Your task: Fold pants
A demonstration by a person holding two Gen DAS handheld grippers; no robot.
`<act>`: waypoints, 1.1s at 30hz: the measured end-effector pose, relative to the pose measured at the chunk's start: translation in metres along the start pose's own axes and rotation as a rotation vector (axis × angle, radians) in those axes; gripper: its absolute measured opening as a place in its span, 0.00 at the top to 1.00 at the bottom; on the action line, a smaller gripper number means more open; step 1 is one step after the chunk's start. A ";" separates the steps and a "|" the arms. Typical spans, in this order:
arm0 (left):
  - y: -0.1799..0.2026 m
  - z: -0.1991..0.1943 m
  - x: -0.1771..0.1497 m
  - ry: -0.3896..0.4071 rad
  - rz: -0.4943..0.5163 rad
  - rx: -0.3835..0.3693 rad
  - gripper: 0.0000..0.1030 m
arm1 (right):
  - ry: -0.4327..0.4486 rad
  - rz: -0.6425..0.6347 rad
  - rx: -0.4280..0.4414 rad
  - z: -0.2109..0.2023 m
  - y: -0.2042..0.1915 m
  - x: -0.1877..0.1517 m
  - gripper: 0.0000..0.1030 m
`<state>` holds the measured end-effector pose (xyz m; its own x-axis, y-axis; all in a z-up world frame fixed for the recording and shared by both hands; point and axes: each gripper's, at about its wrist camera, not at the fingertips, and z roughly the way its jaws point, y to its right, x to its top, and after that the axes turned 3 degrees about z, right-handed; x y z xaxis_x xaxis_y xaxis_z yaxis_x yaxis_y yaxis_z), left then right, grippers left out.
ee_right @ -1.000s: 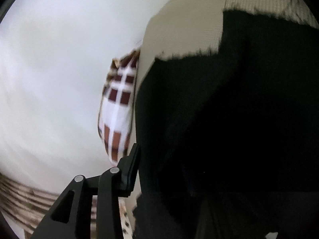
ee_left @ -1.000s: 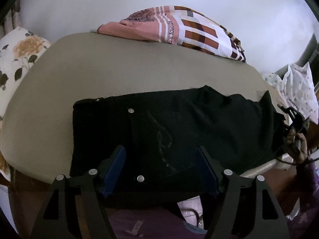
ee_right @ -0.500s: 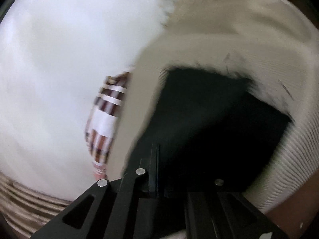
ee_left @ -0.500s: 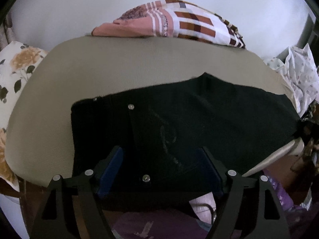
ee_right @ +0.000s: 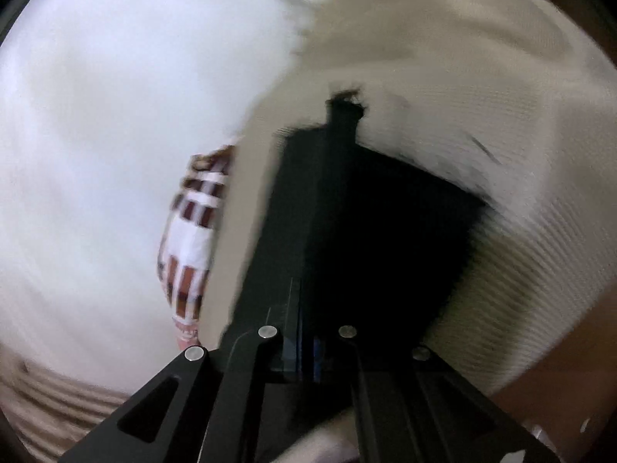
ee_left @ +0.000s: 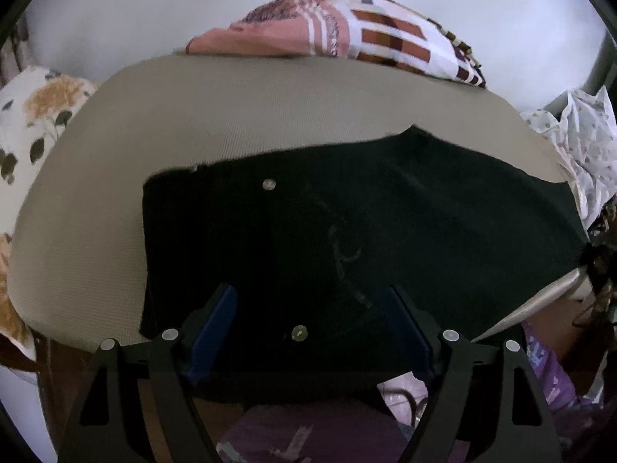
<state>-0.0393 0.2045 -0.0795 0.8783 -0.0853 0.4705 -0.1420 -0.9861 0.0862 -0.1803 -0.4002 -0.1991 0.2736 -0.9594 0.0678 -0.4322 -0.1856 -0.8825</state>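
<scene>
We see a beige ribbed mat, a checked pink cloth at its far edge, a floral pillow left, crumpled patterned fabric right

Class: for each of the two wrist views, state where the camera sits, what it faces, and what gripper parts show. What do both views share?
Left wrist: on the left gripper, angled down at the black pants on the beige pad; open fingers show.
Right wrist: on the right gripper, looking along the pants; fingers shut together, blurred.
Shared: pants, pad, checked cloth.
</scene>
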 end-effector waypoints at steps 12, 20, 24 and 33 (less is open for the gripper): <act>-0.061 -0.060 -0.017 0.134 -0.184 -0.012 0.22 | -0.016 0.078 0.061 -0.010 0.022 -0.005 0.97; -0.095 -0.062 -0.054 0.031 -0.290 -0.086 0.22 | -0.021 0.100 0.102 -0.008 0.028 -0.005 0.98; -0.087 -0.034 -0.063 -0.070 -0.295 -0.145 0.23 | -0.021 0.097 0.099 -0.010 0.028 -0.005 0.98; -0.092 -0.006 -0.063 -0.094 -0.413 -0.237 0.56 | -0.020 0.116 0.103 -0.008 0.028 -0.004 0.98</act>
<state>-0.0840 0.3017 -0.1115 0.9188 0.2833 0.2747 0.1367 -0.8815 0.4519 -0.2004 -0.4035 -0.2197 0.2444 -0.9686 -0.0462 -0.3716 -0.0495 -0.9271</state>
